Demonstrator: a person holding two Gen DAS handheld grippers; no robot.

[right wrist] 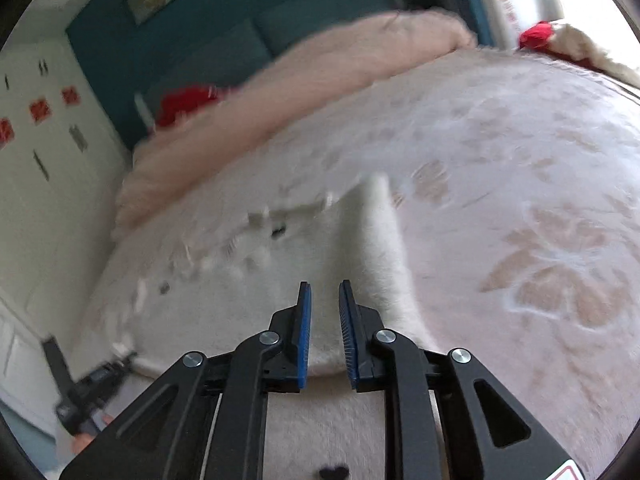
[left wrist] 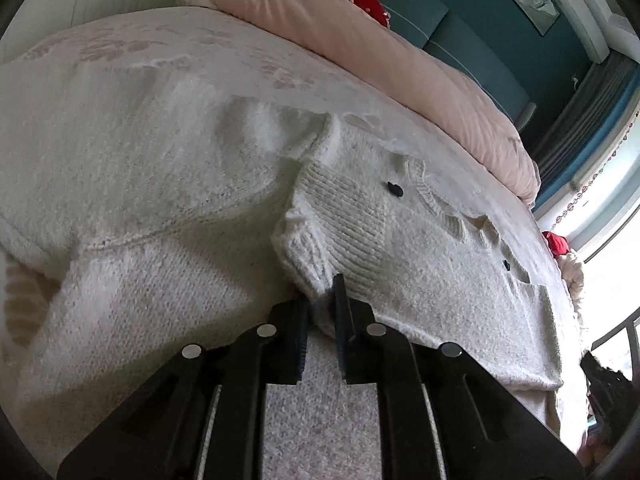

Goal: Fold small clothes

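Your cream knit cardigan (left wrist: 360,216) lies spread on the bed (left wrist: 120,52), black buttons showing, ribbed cuff folded across. Your left gripper (left wrist: 322,292) fingers pinch that cuff (left wrist: 304,256). Your right gripper (right wrist: 324,292) fingers stand slightly apart, holding nothing.

Right-wrist view motion-blurred; cardigan (right wrist: 248,288) buttons smeared, hem behind jaws.

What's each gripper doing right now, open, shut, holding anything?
Left gripper: shut on the white knit sweater, pinching its ribbed cuff.
Right gripper: jaws narrowly apart, nothing between them; sweater lies beneath.
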